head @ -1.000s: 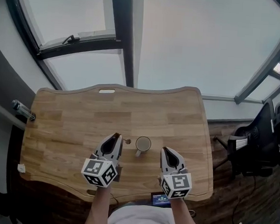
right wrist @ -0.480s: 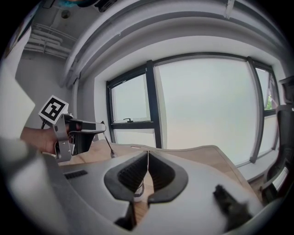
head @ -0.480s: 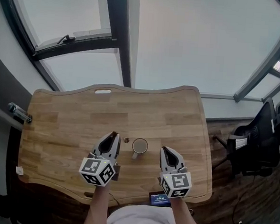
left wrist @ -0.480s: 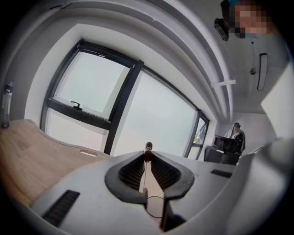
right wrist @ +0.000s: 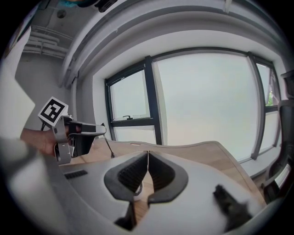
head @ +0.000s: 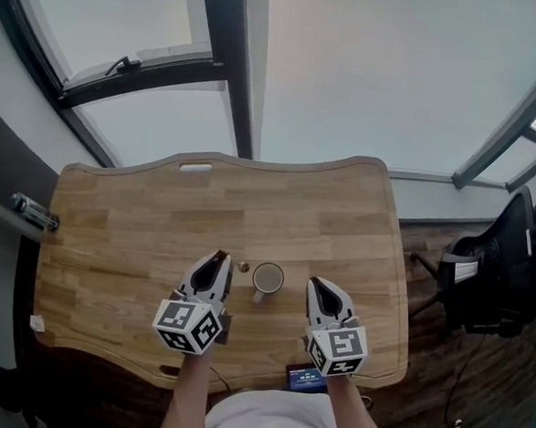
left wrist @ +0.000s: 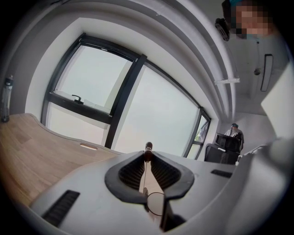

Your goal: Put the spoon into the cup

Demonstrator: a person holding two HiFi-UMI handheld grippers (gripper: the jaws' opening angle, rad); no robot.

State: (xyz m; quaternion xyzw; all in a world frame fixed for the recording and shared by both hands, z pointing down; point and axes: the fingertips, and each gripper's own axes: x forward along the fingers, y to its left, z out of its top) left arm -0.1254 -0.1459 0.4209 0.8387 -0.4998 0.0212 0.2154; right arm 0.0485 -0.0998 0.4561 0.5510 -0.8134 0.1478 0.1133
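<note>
**Spoon clamped, cup not reached yet, barely anything changed**

Compared w/ the 2 earlier head shots, almost nothing is altered. The framing is shifted a touch, but the left gripper [head: 220, 257] is kept just left of the cup [head: 268, 278], and the spoon [head: 243, 267] is still pinched in it. Its dark tip is seen close beside the rim, not over or inside it. So the grab is done and the drop-in isn't; prob a short swing over the cup's mouth is needed next. The cup is stood upright on the table [head: 120, 235], between the 2 grippers.

Right gripper [head: 316, 284]: jaws are pressed together, nothing held.

View diffs:
- **Left gripper view:** the spoon [left wrist: 148, 147] is shown edge-on between near-closed pads, w/ the bowl tucked back twd the camera and the handle end poking out front. That can't be read from the head cam.
- **Right gripper view:** the handle [right wrist: 109, 148] is seen slanting down from the left gripper [right wrist: 102, 131].
- **Head view:** the cup's open mouth is shown only here.
</note>
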